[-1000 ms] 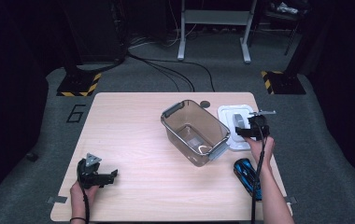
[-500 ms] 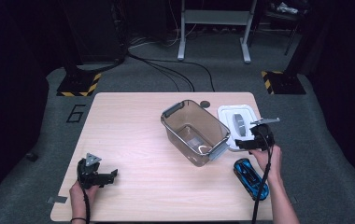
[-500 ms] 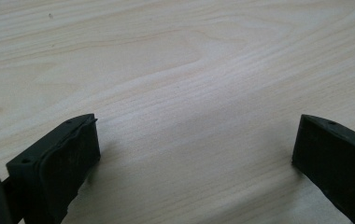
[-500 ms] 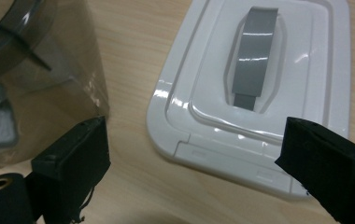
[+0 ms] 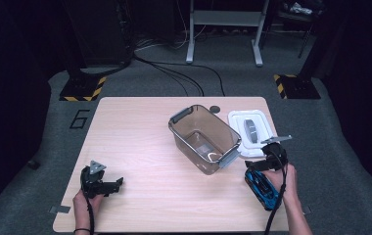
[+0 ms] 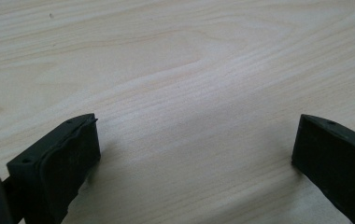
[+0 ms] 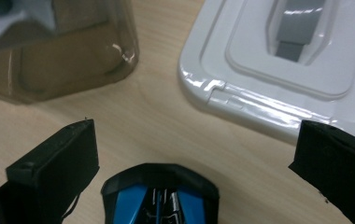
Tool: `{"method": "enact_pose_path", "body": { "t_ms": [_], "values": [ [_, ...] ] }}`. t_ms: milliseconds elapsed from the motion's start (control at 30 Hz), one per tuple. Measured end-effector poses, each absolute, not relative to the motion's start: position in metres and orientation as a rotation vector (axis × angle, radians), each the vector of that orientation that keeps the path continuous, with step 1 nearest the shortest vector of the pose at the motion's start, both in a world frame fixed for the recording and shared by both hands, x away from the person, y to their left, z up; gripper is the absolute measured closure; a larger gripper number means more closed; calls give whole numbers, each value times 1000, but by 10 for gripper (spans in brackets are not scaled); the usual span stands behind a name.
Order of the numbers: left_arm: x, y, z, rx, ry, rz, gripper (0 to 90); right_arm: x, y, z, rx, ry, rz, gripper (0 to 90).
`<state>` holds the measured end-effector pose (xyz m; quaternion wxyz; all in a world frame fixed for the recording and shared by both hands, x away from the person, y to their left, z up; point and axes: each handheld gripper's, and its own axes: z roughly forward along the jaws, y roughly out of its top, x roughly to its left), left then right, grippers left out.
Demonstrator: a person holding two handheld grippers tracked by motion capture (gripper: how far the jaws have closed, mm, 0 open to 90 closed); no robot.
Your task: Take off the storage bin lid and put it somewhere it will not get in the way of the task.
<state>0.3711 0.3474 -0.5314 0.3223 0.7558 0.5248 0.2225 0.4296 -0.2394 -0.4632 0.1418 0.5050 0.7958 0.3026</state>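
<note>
The right hand-held gripper (image 5: 261, 168) hangs low over the surface (image 5: 145, 147), jaws spread wide either side of a blue-and-black mouse (image 7: 159, 195) — not touching it. Ahead of it lie the white lid (image 7: 287, 70) and clear bin (image 5: 203, 137). The left hand-held gripper (image 5: 106, 185) rests on bare wood, jaws also spread — empty.

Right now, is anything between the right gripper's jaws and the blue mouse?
Nothing visible. The right gripper is open, a jaw on either side of the blue mouse on bare table. The bin and white lid lie beyond it.
</note>
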Motion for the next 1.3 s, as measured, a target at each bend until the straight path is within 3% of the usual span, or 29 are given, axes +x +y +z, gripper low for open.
{"method": "enact_pose_path", "body": {
  "t_ms": [400,767,1300],
  "values": [
    [371,347,-531,1985,1377,584,11,419,-223,-483,1431,2423,776,0],
    [371,347,-532,1974,1377,595,11,417,-223,-493,1455,2448,699,229],
    [371,347,-532,1980,1378,590,12,413,-226,-494,1424,2454,720,241]
  ]
}}
